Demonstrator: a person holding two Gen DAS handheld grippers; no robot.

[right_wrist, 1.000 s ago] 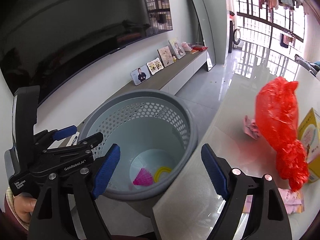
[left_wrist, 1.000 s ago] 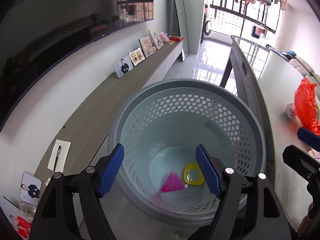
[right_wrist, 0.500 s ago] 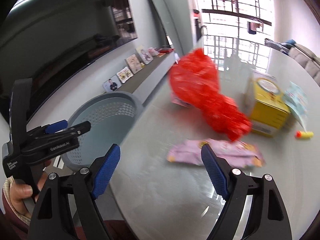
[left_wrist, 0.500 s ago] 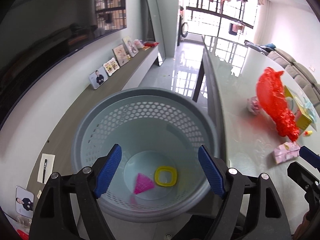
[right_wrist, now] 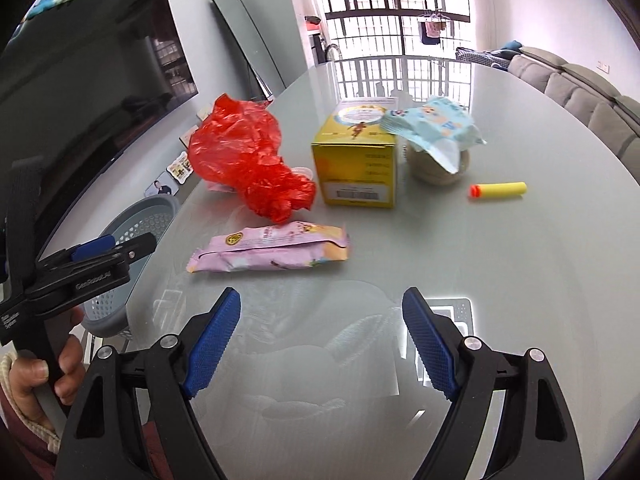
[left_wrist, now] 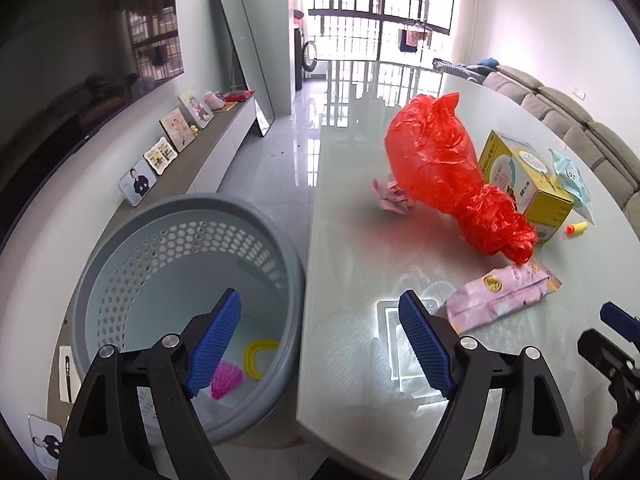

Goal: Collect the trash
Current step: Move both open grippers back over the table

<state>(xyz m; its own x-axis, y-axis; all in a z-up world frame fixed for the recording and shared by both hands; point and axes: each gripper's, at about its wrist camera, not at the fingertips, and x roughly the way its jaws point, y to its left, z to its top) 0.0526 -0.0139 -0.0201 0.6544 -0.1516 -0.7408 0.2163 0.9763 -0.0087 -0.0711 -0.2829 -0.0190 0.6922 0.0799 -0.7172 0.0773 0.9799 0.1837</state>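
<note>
While we hold both tools with jaws apart and gripping nothing, the left gripper (left_wrist: 320,340) hangs over the table's left edge beside the bin (left_wrist: 120,240), and the right gripper (right_wrist: 322,342) hovers above the table (right_wrist: 500,280). Nearest it lies the pink wrapper (right_wrist: 272,250); behind that sit the red bag (right_wrist: 248,160), yellow box (right_wrist: 360,164) and foam dart (right_wrist: 500,189). Inside the bin lie a yellow ring (left_wrist: 260,356) and pink scrap (left_wrist: 226,380).

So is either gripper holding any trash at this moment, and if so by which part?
Nothing is held. The left gripper and right gripper both stand open and empty; the pink wrapper lies untouched on the table.
</note>
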